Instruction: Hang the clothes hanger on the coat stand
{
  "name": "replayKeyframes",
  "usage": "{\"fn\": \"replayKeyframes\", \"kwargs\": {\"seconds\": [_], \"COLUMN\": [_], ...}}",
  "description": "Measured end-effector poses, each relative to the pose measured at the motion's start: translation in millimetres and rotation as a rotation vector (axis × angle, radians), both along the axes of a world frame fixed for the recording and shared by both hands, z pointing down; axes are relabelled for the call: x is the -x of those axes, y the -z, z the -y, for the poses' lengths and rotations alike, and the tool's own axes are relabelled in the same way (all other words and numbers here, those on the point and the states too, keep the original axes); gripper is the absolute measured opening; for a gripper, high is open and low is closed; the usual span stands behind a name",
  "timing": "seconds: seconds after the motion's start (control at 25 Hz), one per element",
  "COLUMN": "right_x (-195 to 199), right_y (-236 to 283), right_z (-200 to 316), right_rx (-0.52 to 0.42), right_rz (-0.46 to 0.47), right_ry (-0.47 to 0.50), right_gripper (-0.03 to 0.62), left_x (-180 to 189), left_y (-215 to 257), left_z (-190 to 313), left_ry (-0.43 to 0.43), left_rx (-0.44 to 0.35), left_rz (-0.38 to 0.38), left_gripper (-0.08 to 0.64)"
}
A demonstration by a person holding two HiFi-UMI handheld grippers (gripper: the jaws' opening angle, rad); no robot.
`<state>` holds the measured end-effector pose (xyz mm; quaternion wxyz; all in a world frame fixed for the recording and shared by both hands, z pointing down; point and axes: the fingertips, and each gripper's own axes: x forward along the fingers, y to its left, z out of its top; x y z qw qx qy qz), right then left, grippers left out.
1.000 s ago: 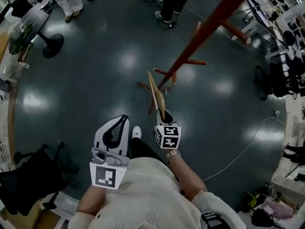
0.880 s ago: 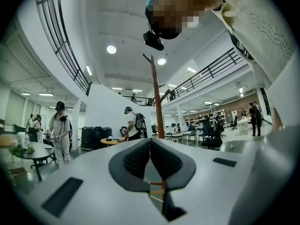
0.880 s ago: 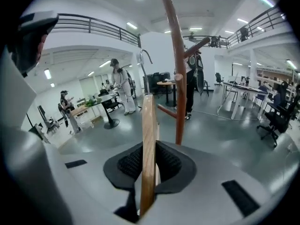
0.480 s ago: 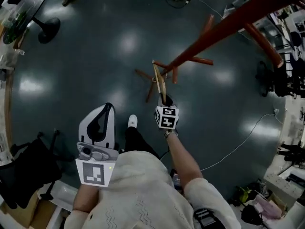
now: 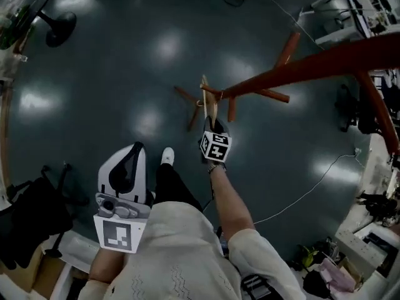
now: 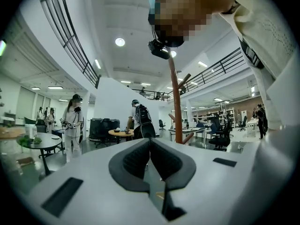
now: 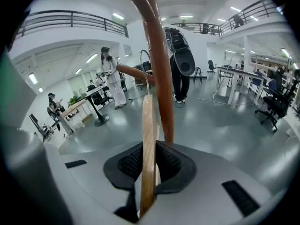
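Wooden hanger (image 7: 148,139) held by right gripper (image 7: 149,159) | left gripper (image 6: 150,158) closed, empty | lift slowly over peg (image 7: 131,72) of coat stand (image 7: 161,88).

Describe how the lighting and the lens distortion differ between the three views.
Head view: dim, with pale glare patches on the dark floor. Left and right gripper views: bright, fisheye-bent inside black corners; the coat stand bows in the right one.
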<state>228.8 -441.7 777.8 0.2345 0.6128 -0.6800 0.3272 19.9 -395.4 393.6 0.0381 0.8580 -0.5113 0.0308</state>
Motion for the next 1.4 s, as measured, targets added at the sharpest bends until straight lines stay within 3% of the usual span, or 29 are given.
{"fn": "replayKeyframes", "kwargs": {"seconds": [0.2, 0.48, 1.2, 1.4], "right_x": [4, 5, 0, 5], "right_y": [-8, -21, -45, -43], "right_z": [15, 23, 13, 8], "right_rx": [-0.041, -0.052, -0.010, -0.002], "right_rz": [0.008, -0.016, -0.052, -0.023], "right_ry": [-0.036, -0.009, 0.002, -0.006], "right_gripper": [0.064, 0.064, 0.066, 0.066], "left_x": [3, 11, 18, 25], "left_y": [-15, -29, -43, -44], "left_z": [-5, -7, -16, -26], "left_ry": [-0.020, 0.004, 0.006, 0.012], "left_rx": [0.038, 0.076, 0.091, 0.084], "left_rz": [0.011, 0.037, 0.037, 0.033], "left_gripper": [0.014, 0.014, 0.014, 0.014]}}
